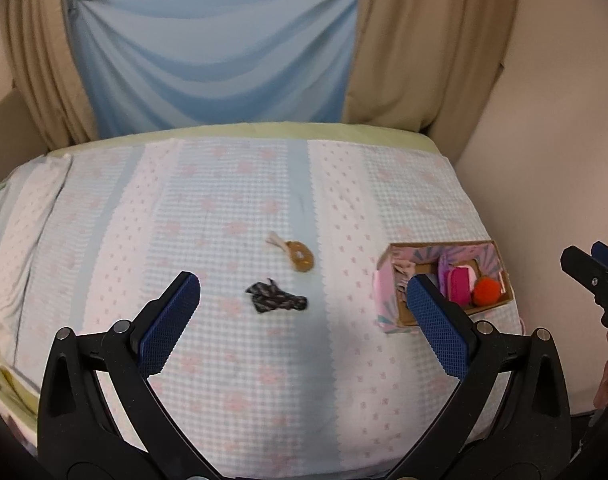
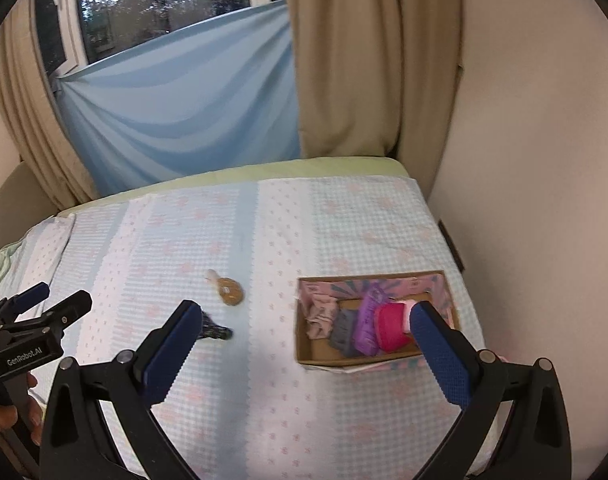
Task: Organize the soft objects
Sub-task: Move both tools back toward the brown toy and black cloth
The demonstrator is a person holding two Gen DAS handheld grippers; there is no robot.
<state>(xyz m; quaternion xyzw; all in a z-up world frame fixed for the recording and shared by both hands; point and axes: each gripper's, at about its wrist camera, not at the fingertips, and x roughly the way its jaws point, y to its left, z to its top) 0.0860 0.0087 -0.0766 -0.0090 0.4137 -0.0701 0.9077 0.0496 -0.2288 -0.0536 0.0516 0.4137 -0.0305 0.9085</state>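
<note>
both grippers are hovering over the bed (image 1: pixel 240 380) right now, and both are sitting spread wide with nothing between the blue pads. the left gripper (image 1: pixel 304 308) is hanging above the middle of the checked bedspread, the right gripper (image 2: pixel 306 334) is a bit further to the right, near the box.

two soft things are still lying loose on the cover: a dark knotted rope piece (image 1: pixel 276 298) and, just beyond it, a tan donut-shaped toy (image 1: pixel 300 256) with a pale tail end sticking out toward the far left. they're near each other but not touching.

the cardboard box (image 2: pixel 304 344) is sitting near the right edge of the bed, close to the wall. inside it i'm seeing a beige cloth bit (image 2: pixel 320 316) at the left, a grey thing (image 2: pixel 344 330), something purple (image 2: pixel 368 320), and a pink item (image 2: pixel 390 326) packed side by side. the left wrist view is also showing an orange fuzzy ball (image 1: pixel 487 291) at the box's right end, touching the pink one.

blue sheet (image 1: pixel 216 52) and beige curtains (image 1: pixel 404 40) are hanging behind the bed.
</note>
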